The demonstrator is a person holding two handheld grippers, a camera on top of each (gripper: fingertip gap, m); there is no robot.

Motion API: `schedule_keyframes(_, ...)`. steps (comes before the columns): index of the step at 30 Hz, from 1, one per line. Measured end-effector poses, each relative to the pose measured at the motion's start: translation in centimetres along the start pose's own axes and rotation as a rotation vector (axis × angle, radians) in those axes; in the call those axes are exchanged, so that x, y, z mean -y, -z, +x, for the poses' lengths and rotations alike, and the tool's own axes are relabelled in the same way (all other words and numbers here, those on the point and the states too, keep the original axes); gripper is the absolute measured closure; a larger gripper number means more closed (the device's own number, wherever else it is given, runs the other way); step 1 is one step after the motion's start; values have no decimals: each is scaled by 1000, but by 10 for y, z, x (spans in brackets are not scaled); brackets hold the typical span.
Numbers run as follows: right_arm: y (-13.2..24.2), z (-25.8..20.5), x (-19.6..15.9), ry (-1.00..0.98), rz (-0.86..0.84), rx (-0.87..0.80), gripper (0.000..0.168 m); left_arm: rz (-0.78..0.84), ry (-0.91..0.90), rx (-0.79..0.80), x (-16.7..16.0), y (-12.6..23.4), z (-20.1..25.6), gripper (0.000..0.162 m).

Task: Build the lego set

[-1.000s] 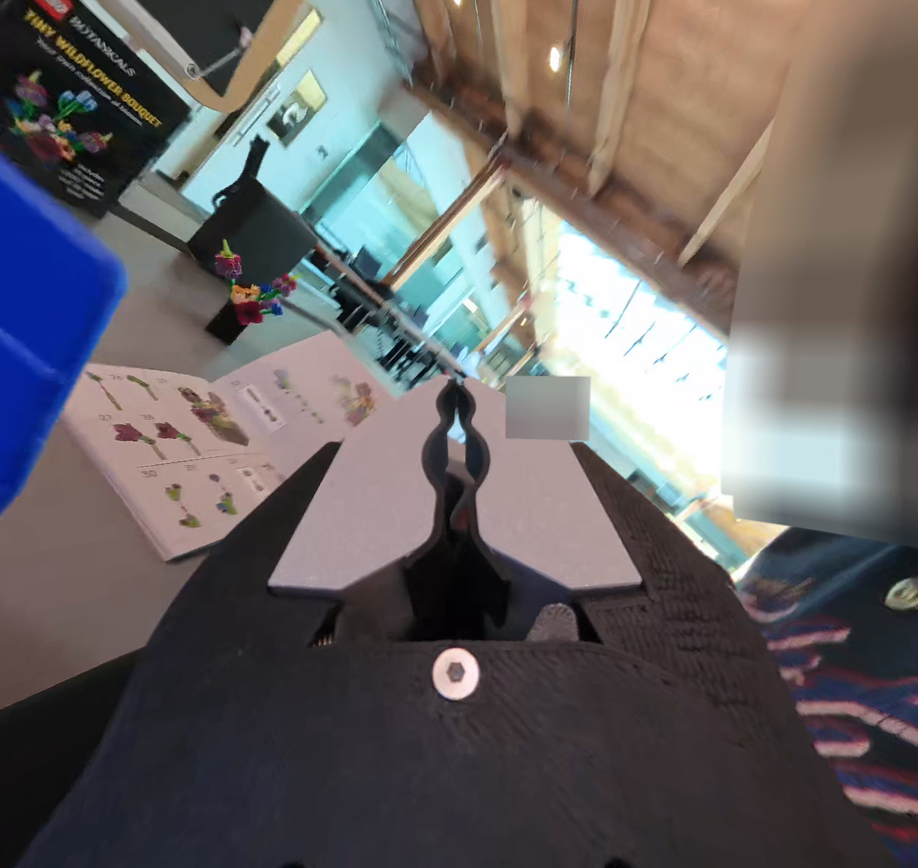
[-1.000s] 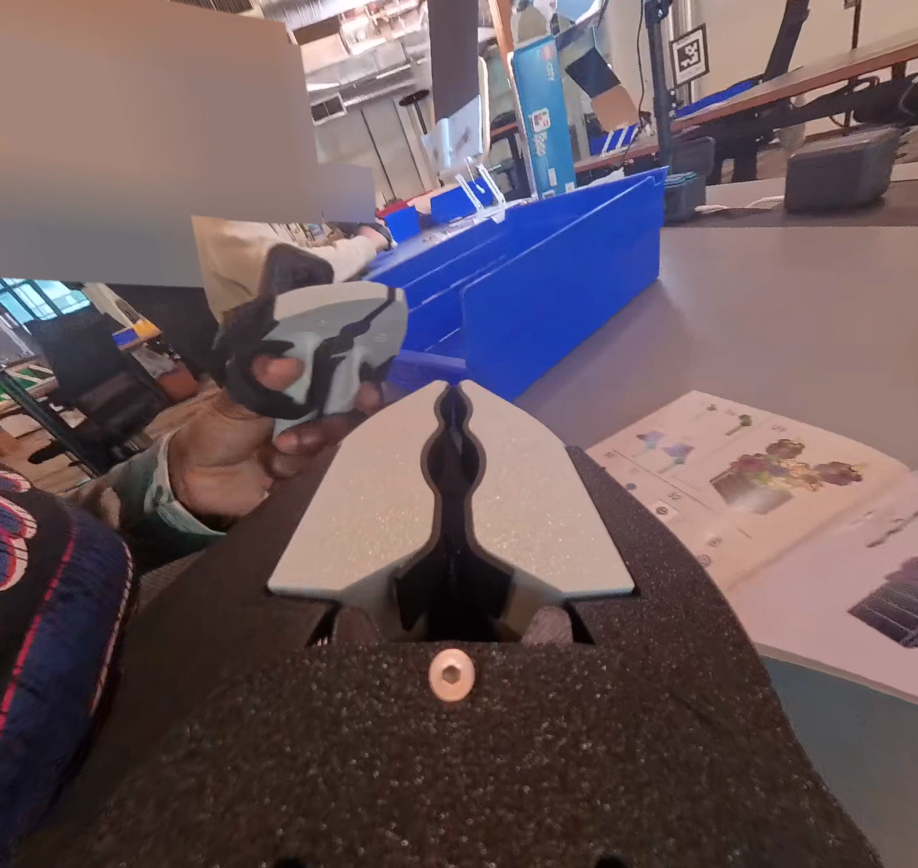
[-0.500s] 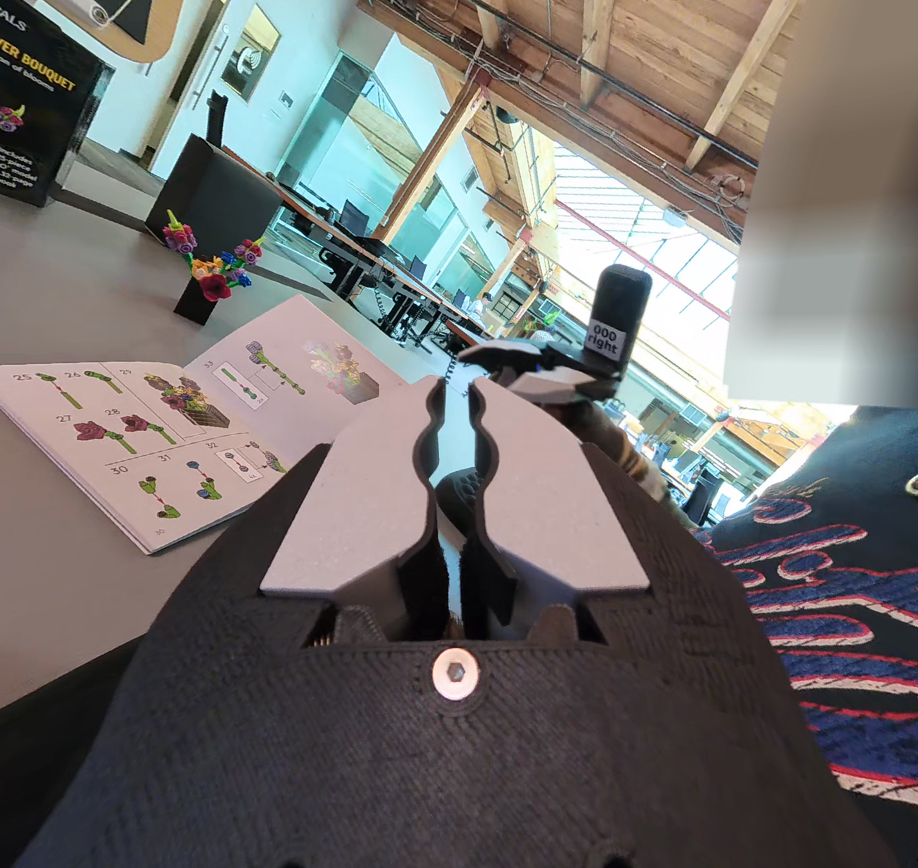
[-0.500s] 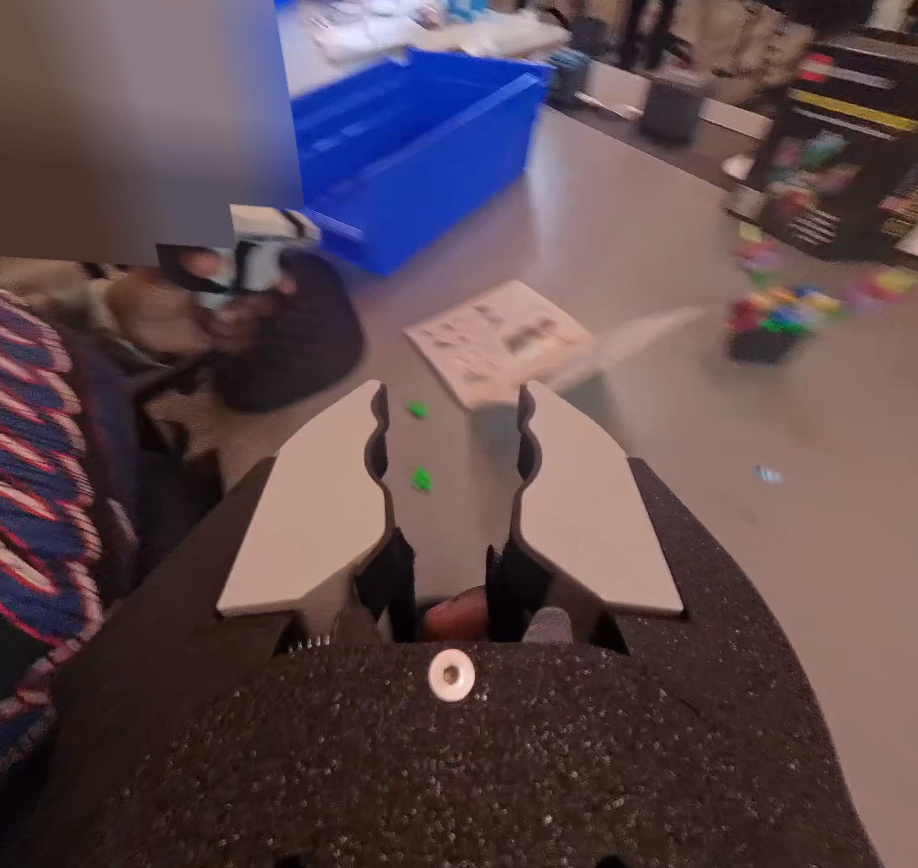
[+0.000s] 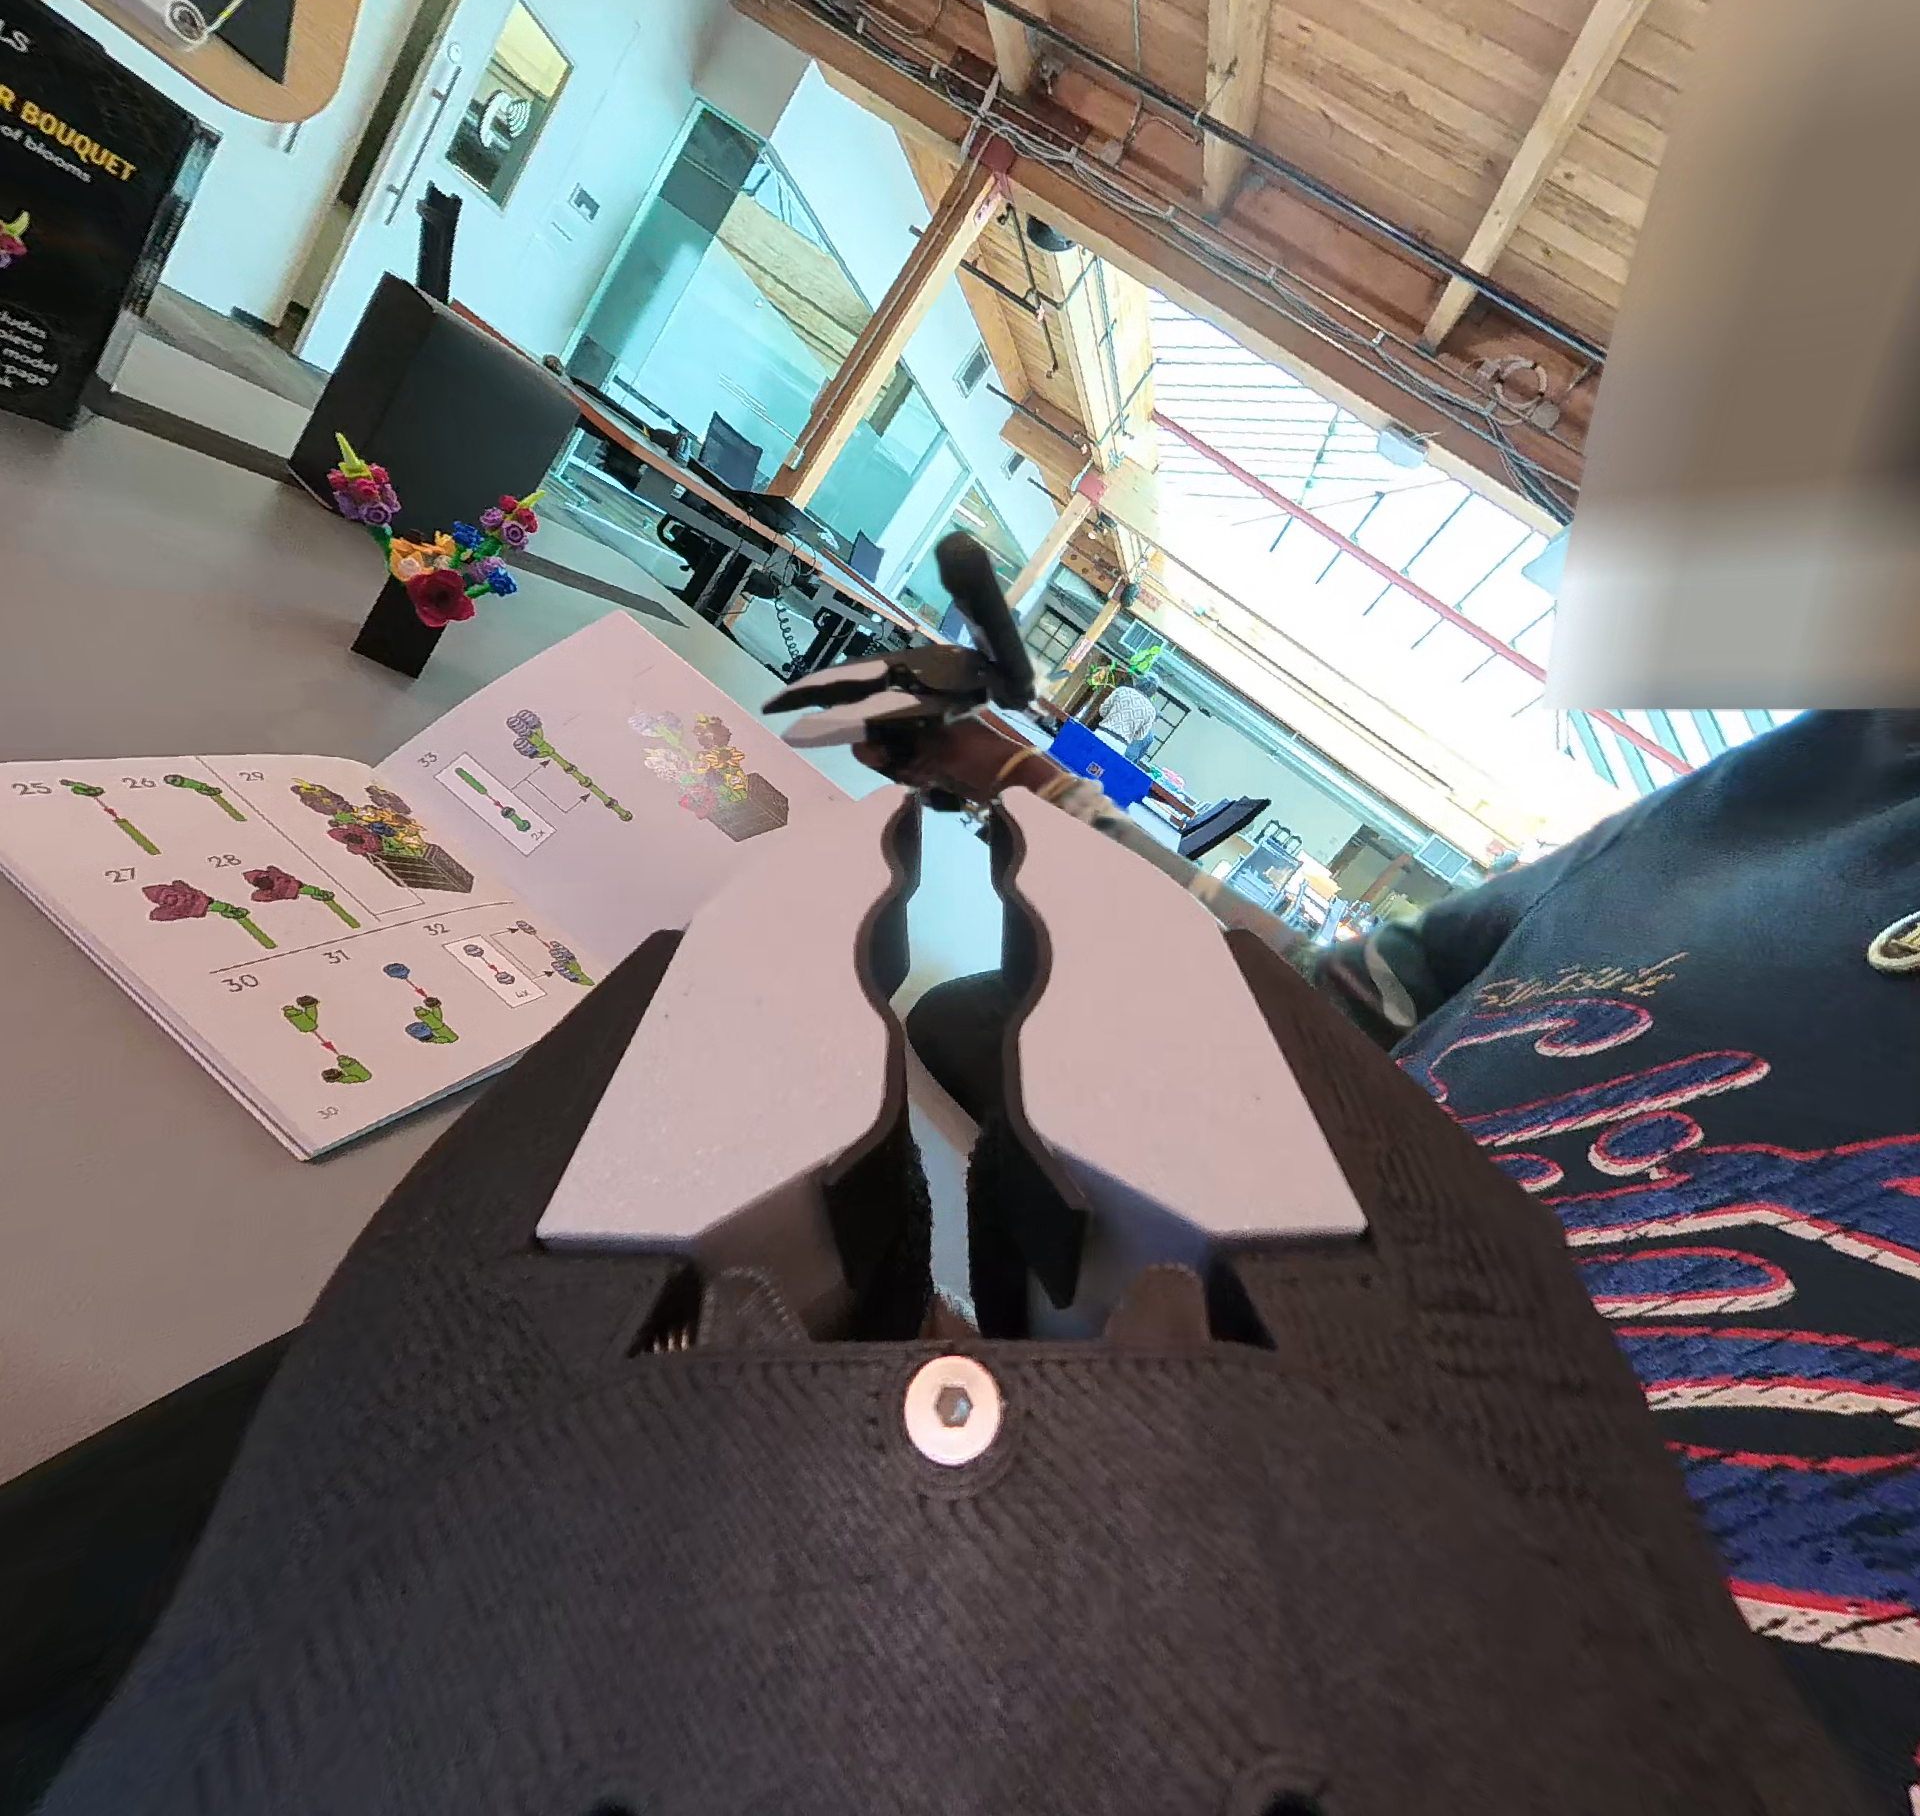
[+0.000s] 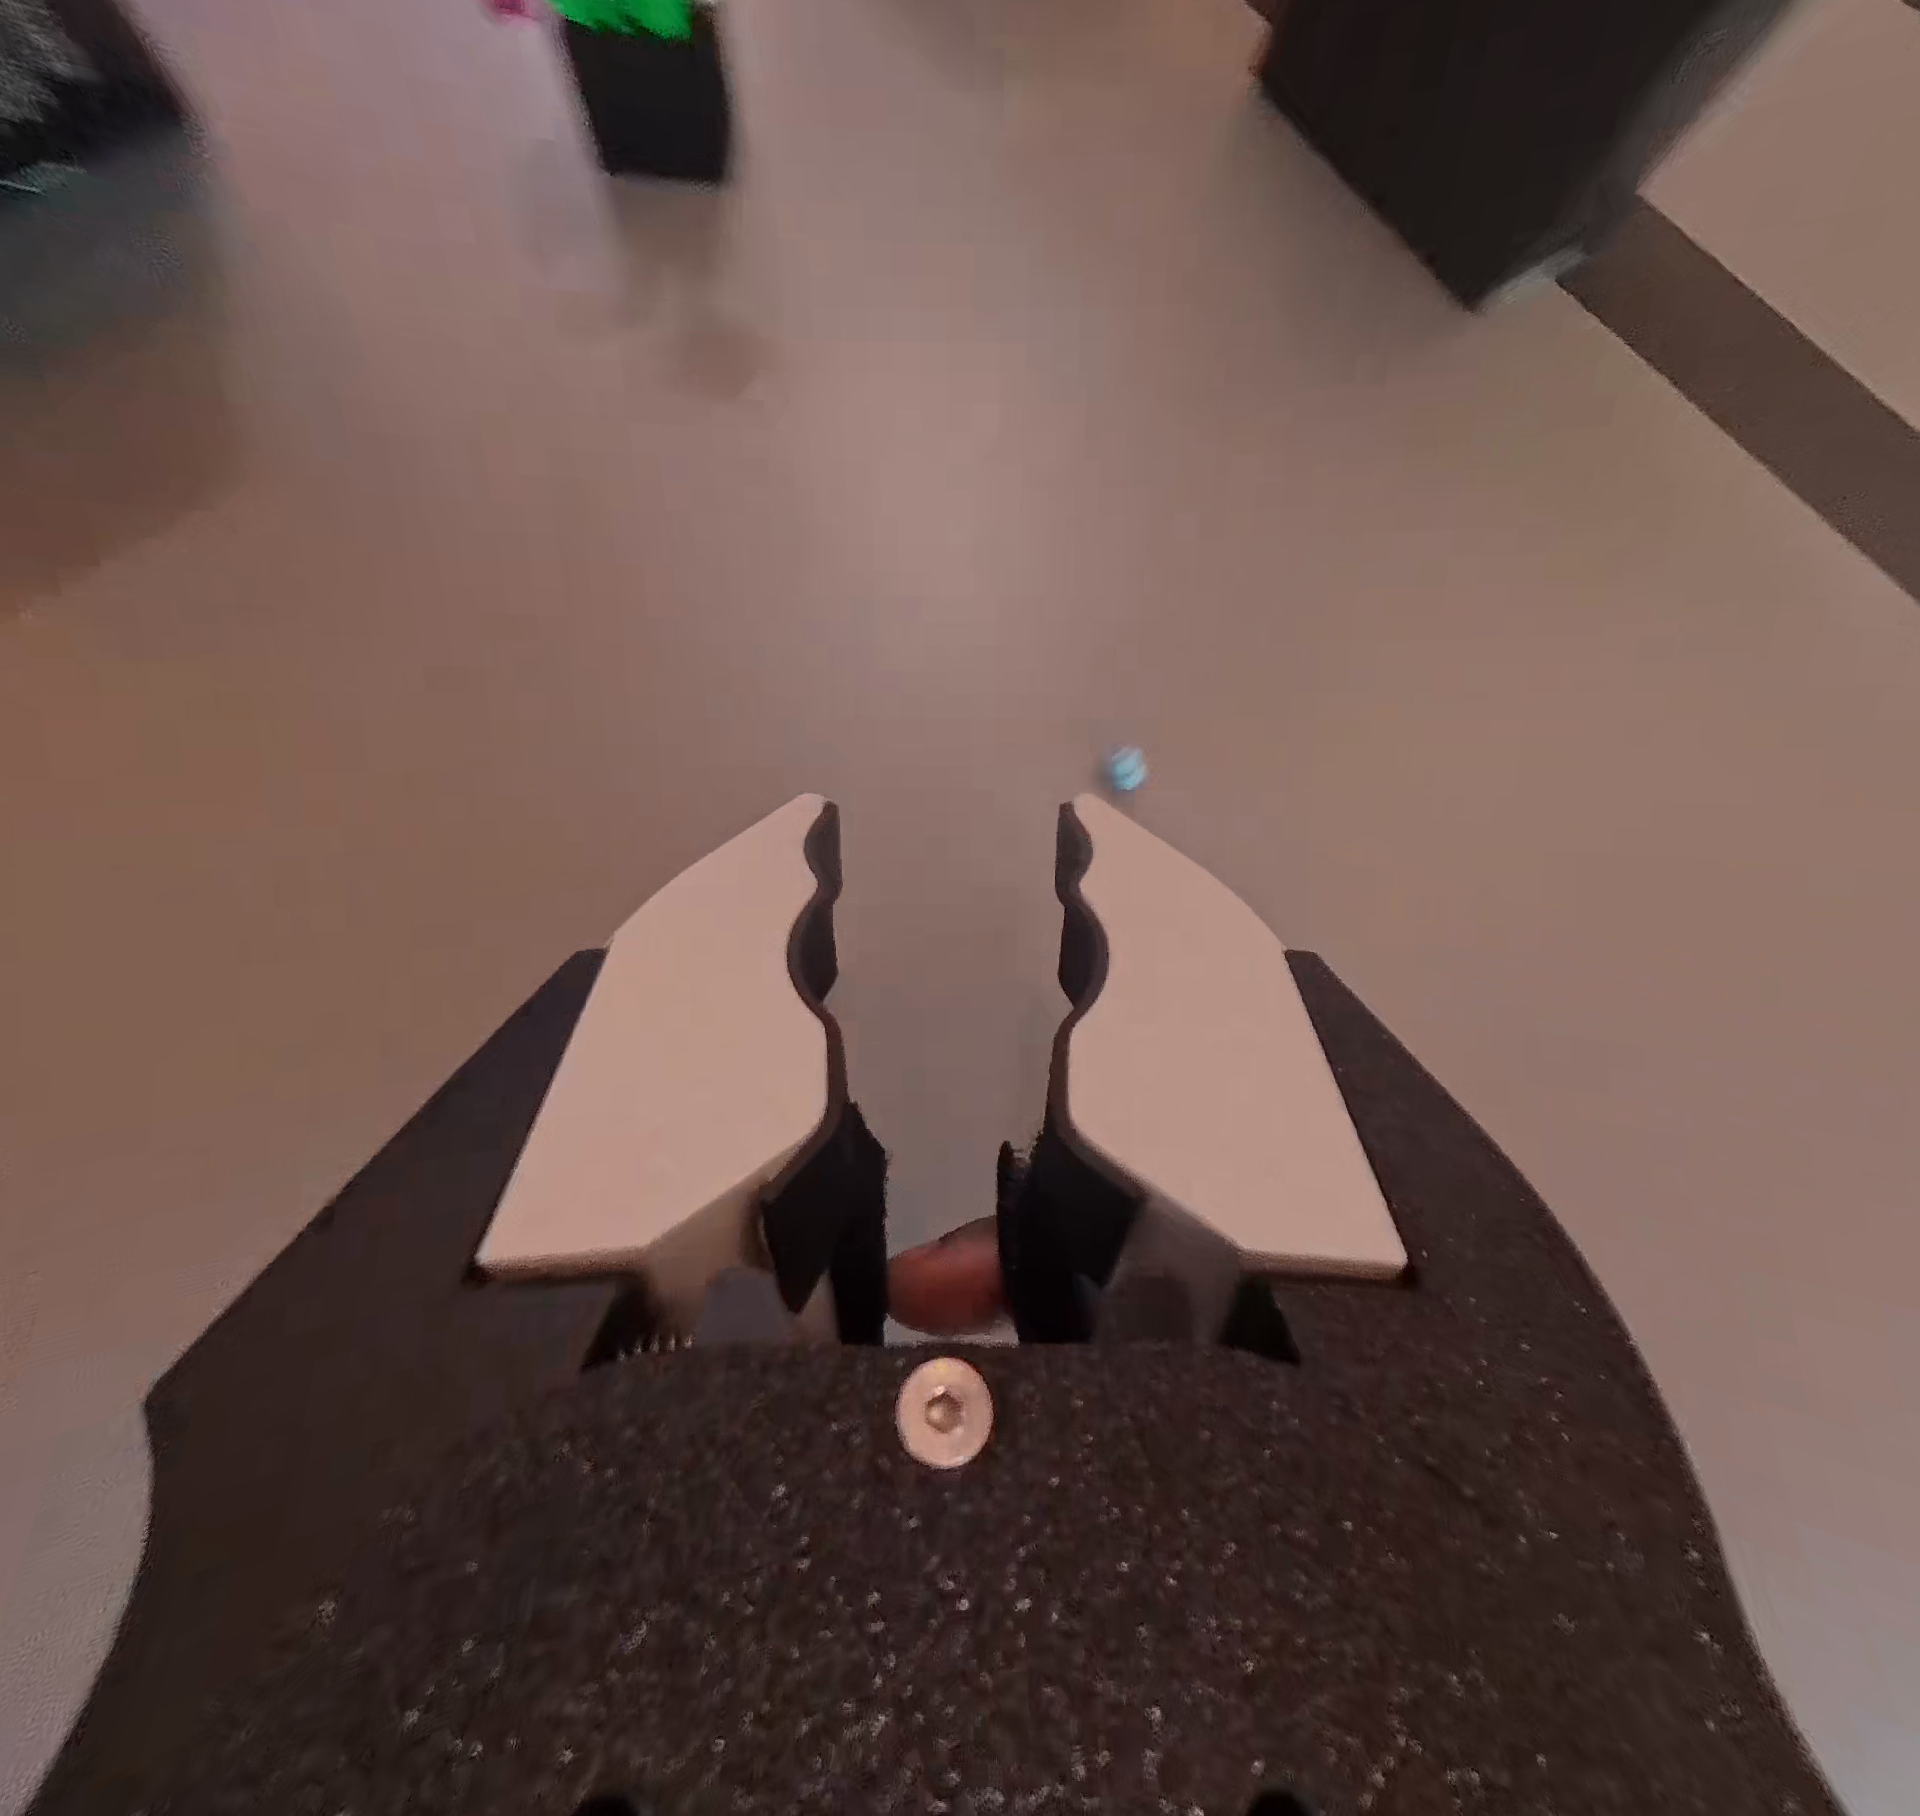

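Right claw (image 6: 945, 821) spread, empty, low over bare worktop (image 6: 935, 540), just short of small pale-blue piece (image 6: 1124, 769). Left claw (image 5: 951, 821) slightly parted, holding nothing. Fetching step, seemingly; next: centre on piece, pinch gently. Flower model (image 5: 436, 561) beyond instruction booklet (image 5: 343, 893).

The left wrist view sits low over the table (image 5: 156, 1195), tilted up and rolled, looking along its own fingers (image 5: 769, 1039) past the open instruction booklet (image 5: 312, 914) toward the flower model in its black pot (image 5: 416, 582) and the ceiling beams. The right wrist view looks steeply down on the table (image 6: 416, 779) from close above, motion-blurred, with a small pale blue piece (image 6: 1125, 769) just beyond its fingertips. Both views share the table surface and the flower model in its black pot (image 6: 655, 93), which stands at the far edge of the right view.
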State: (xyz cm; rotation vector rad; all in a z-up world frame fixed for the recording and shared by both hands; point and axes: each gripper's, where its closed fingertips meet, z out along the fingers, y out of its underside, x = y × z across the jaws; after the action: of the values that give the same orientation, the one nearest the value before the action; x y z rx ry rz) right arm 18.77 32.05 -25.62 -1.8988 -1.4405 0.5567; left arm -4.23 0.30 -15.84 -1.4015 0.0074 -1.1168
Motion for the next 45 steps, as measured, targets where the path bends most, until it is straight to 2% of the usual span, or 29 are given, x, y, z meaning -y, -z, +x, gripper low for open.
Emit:
schedule_keyframes(5,-7,55,-22,-82,-73,-42,134,28,30,-9,4,3,-2,149)
schedule_keyframes(7,-6,62,-39,-122,-122,-11,145,35,32,-14,5,3,-1,149)
schedule_keyframes(9,-3,66,-45,-133,-85,-2,164,32,30,-18,4,3,0,149)
schedule_keyframes(12,0,64,-49,-145,-4,-8,168,21,27,-20,3,2,0,149)
schedule_keyframes(20,7,66,-50,-122,40,-113,163,7,31,-37,1,1,2,149)
schedule_keyframes(23,29,74,-48,-170,105,-151,155,14,26,-39,2,2,2,149)
schedule_keyframes(26,52,80,-67,-209,43,-163,144,22,29,-44,3,3,3,149)
schedule_keyframes(31,73,71,-82,-120,-46,-53,136,13,42,-53,1,2,3,148)
schedule_keyframes(37,65,70,-89,60,-171,89,134,-14,46,-49,-2,0,1,148)
schedule_keyframes(41,52,69,-86,38,-22,192,134,-17,48,-43,-3,0,0,148)
schedule_keyframes(45,49,74,-90,48,49,220,143,-28,49,-19,-4,-1,-3,149)
